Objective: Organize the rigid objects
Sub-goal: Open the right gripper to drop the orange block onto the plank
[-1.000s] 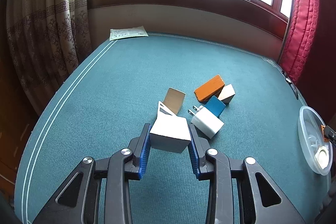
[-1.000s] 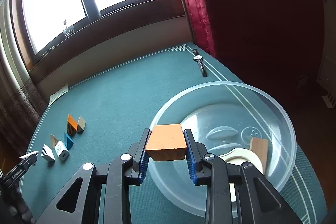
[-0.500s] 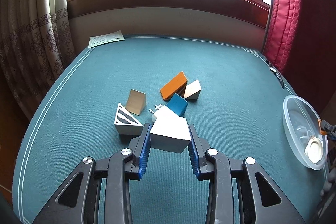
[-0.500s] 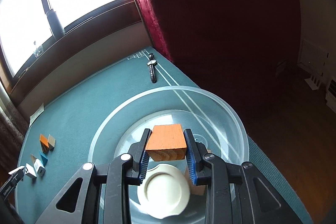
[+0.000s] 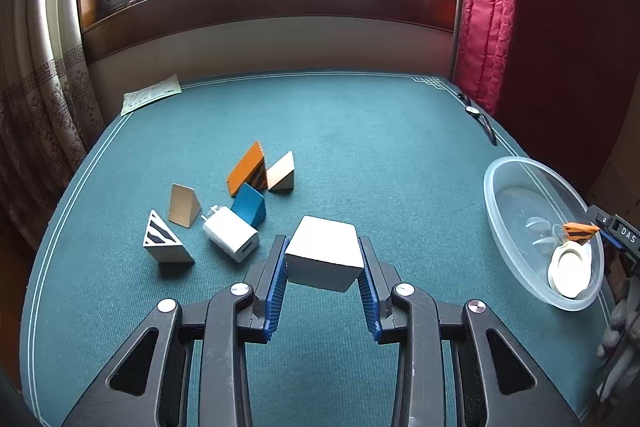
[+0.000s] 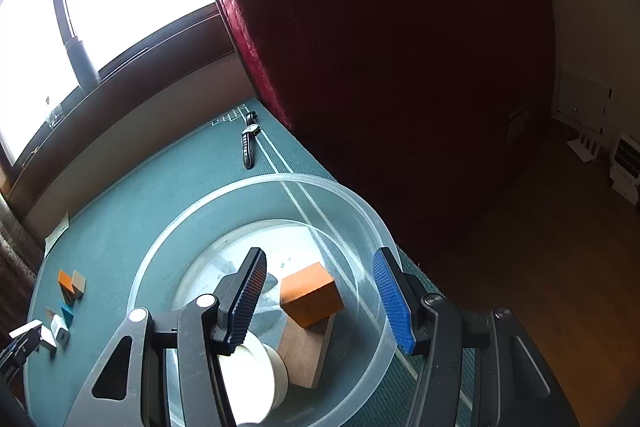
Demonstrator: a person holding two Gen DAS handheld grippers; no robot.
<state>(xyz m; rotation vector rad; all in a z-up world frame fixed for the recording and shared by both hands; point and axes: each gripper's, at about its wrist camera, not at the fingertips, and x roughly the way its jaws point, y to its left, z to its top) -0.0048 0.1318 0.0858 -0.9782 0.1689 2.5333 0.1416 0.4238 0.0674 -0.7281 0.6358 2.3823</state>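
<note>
The right claw (image 6: 324,301) stood wide open above the clear plastic bowl (image 6: 168,239), its ribbed blue pads gripping nothing. Between the pads, inside the bowl, an orange block (image 6: 310,293) with flat matte faces lay tilted on a brown wooden slab (image 6: 306,351). At 7 o'clock from the block, a white round disc (image 6: 256,379) rested against the bowl's floor. The bowl wall was smooth and transparent, so the worktop's white border lines showed through it. At 12 o'clock from the bowl, a black-strapped wristwatch (image 6: 249,143) lay on the worktop.

The left claw (image 5: 322,279) was closed on a white block (image 5: 324,253), a smooth painted solid with sloping sides, held clear of the teal, finely ribbed worktop (image 5: 360,147). At 9 o'clock from the white block lay a white charger plug (image 5: 231,233), boxy with metal prongs. Further out at 9 o'clock stood a black-and-white striped wedge (image 5: 162,243). At 10 o'clock sat a plain wooden wedge (image 5: 184,205) and a blue wedge (image 5: 249,205), the latter touching the plug. At 11 o'clock, an orange wedge (image 5: 246,169) leaned beside a pale wooden wedge (image 5: 281,173). The bowl stood well apart at 3 o'clock. A printed paper sheet (image 5: 151,95) lay at the worktop's far corner.
</note>
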